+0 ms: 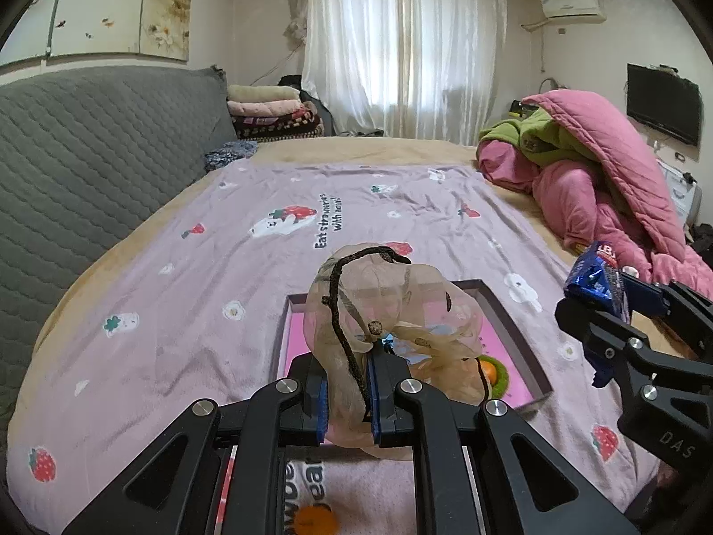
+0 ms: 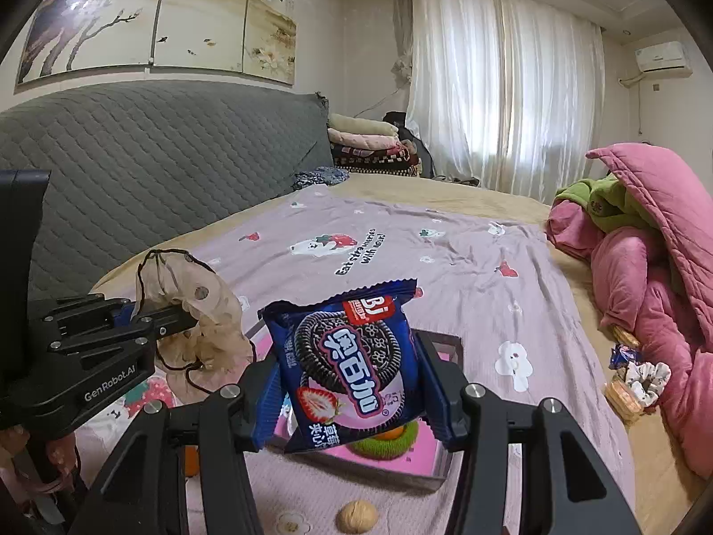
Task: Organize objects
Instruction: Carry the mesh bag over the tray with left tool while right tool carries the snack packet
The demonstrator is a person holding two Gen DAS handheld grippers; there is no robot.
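Above the blanket, left tool clamps the mesh pouch; right tool clamps the cookie packet.

Bed, tan sheet; lilac strawberry blanket spread on it. On blanket: open tray, walnut. Pink quilt heaped at right edge.

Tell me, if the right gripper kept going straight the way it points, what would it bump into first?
Probably the pink-lined box on the bed: the right gripper, shut on the cookie packet, tilts down toward it. Depth is unclear.
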